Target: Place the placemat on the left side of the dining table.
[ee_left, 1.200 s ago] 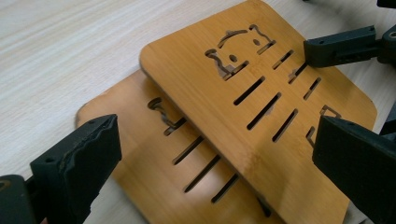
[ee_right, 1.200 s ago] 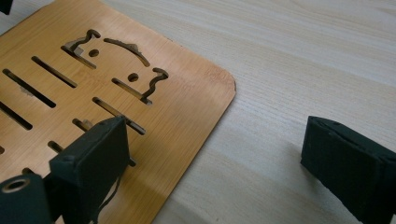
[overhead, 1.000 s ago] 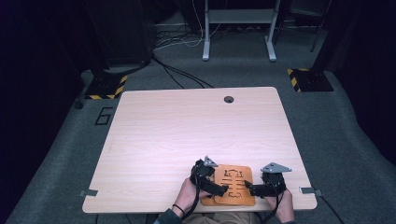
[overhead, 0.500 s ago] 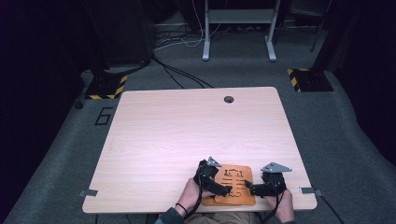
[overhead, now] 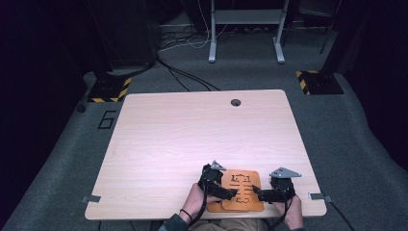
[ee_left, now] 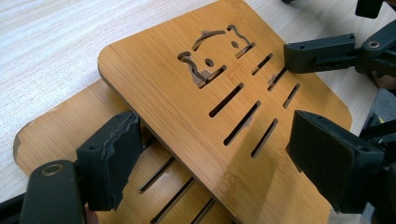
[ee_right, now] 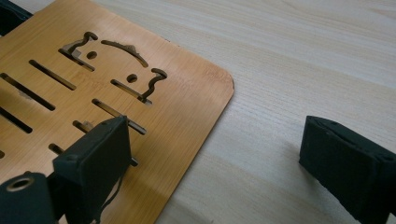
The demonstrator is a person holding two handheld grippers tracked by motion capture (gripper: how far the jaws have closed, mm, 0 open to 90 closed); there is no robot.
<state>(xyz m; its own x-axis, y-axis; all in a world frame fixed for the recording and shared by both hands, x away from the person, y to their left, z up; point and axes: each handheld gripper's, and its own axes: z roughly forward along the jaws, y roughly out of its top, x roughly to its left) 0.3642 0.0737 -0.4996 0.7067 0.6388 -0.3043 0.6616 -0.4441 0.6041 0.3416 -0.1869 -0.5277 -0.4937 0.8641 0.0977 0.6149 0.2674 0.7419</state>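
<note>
Two slotted bamboo boards (overhead: pixel 242 190) with an animal-face cut-out lie stacked at the table's near edge. The top board (ee_left: pixel 187 107) sits skewed over the lower board (ee_left: pixel 70 126). My left gripper (ee_left: pixel 219 158) is open and straddles the top board's near end, its left pad at that board's edge. My right gripper (ee_right: pixel 219 158) is open too, with one pad over the top board (ee_right: pixel 93 93) and the other over bare table. In the high view the left gripper (overhead: pixel 230 193) and right gripper (overhead: pixel 257 194) face each other across the boards. The right gripper (ee_left: pixel 336 32) reaches in at the top board's far side.
The light wood table (overhead: pixel 192 139) has a round cable hole (overhead: pixel 235 102) near its far edge. On the dark floor beyond it are cables, a metal stand (overhead: pixel 245 29) and yellow-black striped feet (overhead: pixel 108 91). The person's hands (overhead: pixel 192 204) rest at the near edge.
My left gripper has edged slightly to the right, further over the boards. The right gripper has stayed where it was.
</note>
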